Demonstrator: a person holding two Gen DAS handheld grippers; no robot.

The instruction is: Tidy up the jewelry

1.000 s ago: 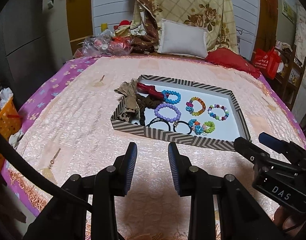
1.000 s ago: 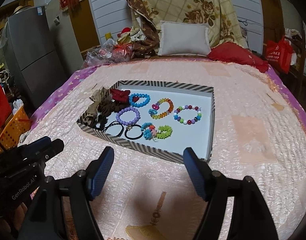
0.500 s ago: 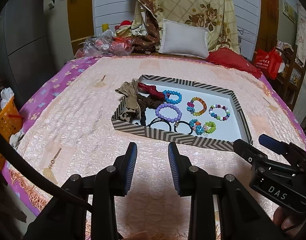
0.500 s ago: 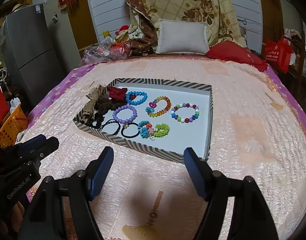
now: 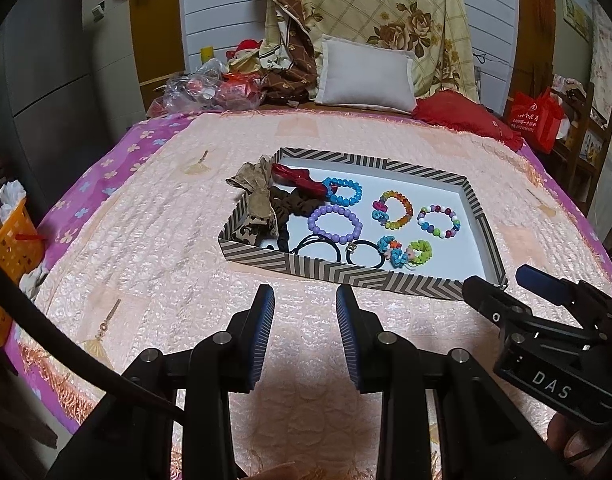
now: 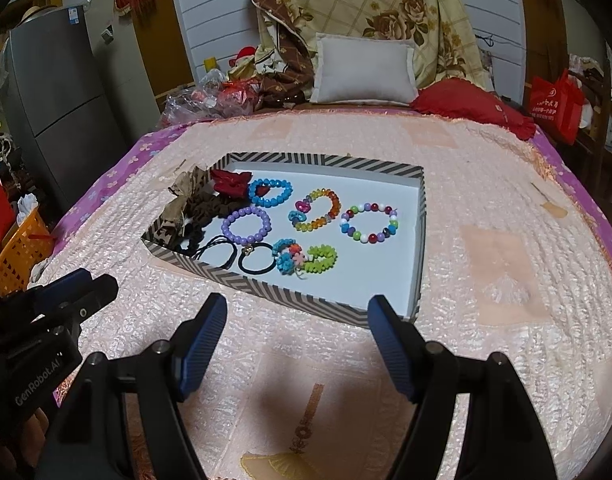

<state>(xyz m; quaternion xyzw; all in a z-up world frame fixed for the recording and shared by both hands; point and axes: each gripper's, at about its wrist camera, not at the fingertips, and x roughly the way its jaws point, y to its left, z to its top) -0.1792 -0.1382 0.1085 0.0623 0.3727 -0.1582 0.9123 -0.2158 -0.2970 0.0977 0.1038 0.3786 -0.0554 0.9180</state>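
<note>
A shallow striped box (image 5: 358, 276) (image 6: 290, 294) lies on the bed. It holds a blue bead bracelet (image 5: 343, 191) (image 6: 270, 193), a purple one (image 5: 335, 224) (image 6: 246, 225), two multicoloured ones (image 6: 369, 222), black hair ties (image 6: 256, 263), a green and blue scrunchie (image 6: 306, 258), a red bow (image 5: 296, 175) and brown fabric (image 5: 262, 200). My left gripper (image 5: 305, 300) is open by a narrow gap and empty, short of the box's near wall. My right gripper (image 6: 297, 310) is wide open and empty, just before the near wall; it also shows in the left wrist view (image 5: 502, 290).
The pink quilted bedspread (image 6: 506, 280) surrounds the box. Pillows (image 5: 366, 76) and a plastic bag (image 5: 202, 88) lie at the head of the bed. An orange basket (image 5: 10, 248) stands by the left side, a red bag (image 5: 536, 120) at the right.
Both grippers have drawn back slightly from the box and risen a little. Their openings are unchanged and nothing in the box has moved.
</note>
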